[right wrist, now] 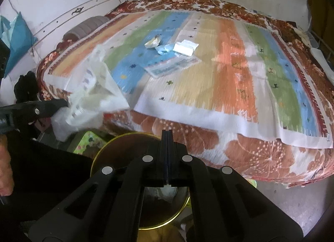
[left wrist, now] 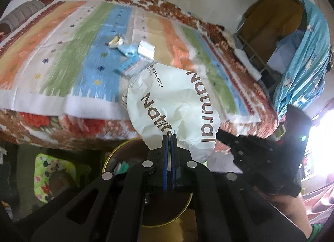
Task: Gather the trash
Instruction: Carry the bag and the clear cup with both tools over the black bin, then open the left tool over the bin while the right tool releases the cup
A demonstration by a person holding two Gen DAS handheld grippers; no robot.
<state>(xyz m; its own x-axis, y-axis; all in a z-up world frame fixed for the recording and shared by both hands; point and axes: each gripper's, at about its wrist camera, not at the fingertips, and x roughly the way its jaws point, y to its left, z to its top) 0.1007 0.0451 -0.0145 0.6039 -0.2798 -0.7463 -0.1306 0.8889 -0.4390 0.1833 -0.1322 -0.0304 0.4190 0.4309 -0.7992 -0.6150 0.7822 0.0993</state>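
Wrapper (left wrist: 173, 104) – thin, crinkly, feather-light by the look, best taken by an edge – hangs pinched at its lower rim in the closed left gripper (left wrist: 171, 137) above the gold-rimmed bin (left wrist: 113, 154), while the right gripper (right wrist: 167, 132) sits closed and empty – more scraps (right wrist: 167, 58) lie on the bed (right wrist: 208, 87).

Both wrist views face the bed (left wrist: 62, 54) closely (sharing its trash).

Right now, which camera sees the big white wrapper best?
The left wrist view: the white wrapper fills the middle, its brown "Natural" lettering readable, pinched by the left gripper. The right wrist view shows it only blurred at the left side.
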